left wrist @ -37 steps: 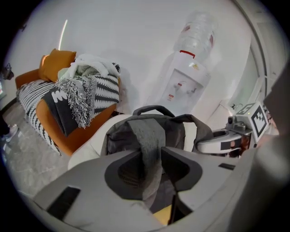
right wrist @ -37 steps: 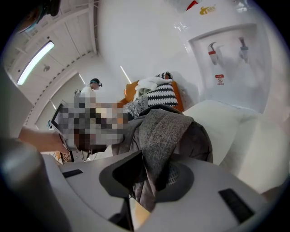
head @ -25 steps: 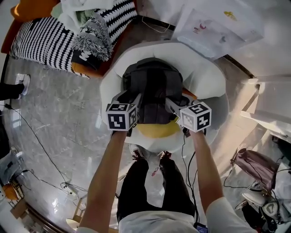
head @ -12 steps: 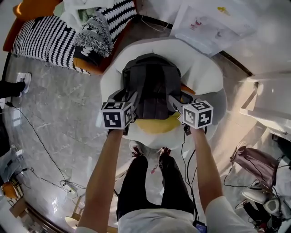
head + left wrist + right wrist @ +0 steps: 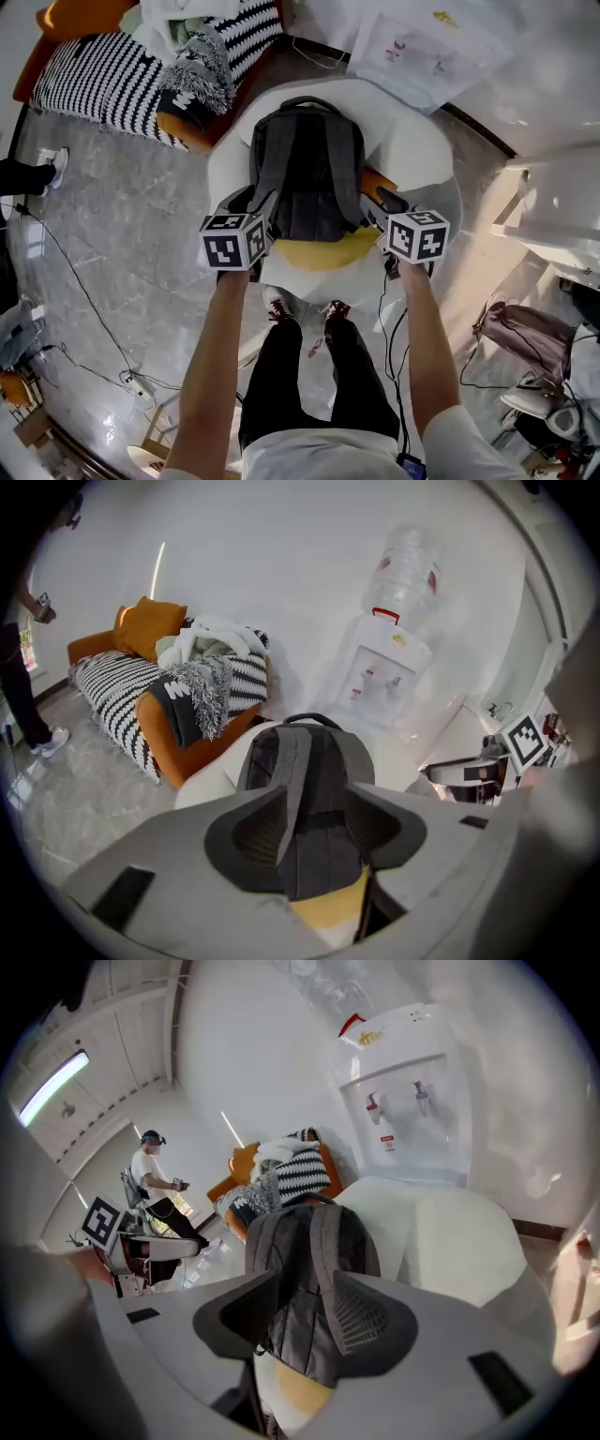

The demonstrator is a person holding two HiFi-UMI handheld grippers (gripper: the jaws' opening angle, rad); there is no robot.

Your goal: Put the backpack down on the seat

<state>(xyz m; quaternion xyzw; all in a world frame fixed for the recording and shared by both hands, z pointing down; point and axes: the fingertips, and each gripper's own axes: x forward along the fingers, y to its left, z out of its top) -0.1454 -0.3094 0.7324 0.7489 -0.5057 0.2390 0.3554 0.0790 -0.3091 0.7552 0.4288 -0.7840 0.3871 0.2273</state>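
A dark grey backpack [image 5: 307, 173] stands on the white armchair seat [image 5: 424, 155], leaning on the backrest, straps toward me, its bottom on a yellow cushion [image 5: 323, 254]. My left gripper [image 5: 261, 206] is at its lower left corner, open, with nothing pressed between the pads. My right gripper [image 5: 384, 204] is at its lower right corner, also open and empty. In the left gripper view the backpack [image 5: 309, 771] shows beyond the spread jaws of the left gripper [image 5: 314, 834]. The right gripper view shows the backpack [image 5: 309, 1251] past the right gripper [image 5: 302, 1324] in the same way.
An orange sofa [image 5: 56, 19] with striped blankets [image 5: 98, 80] stands at the left. Behind the chair is a water dispenser [image 5: 384, 672]. Cables [image 5: 84, 309] cross the floor. A pink-grey bag [image 5: 530, 342] lies at the right. A person [image 5: 155, 1190] stands far off.
Both grippers have drawn back toward me off the backpack, and the right jaws have spread. The backpack now stands alone against the backrest.
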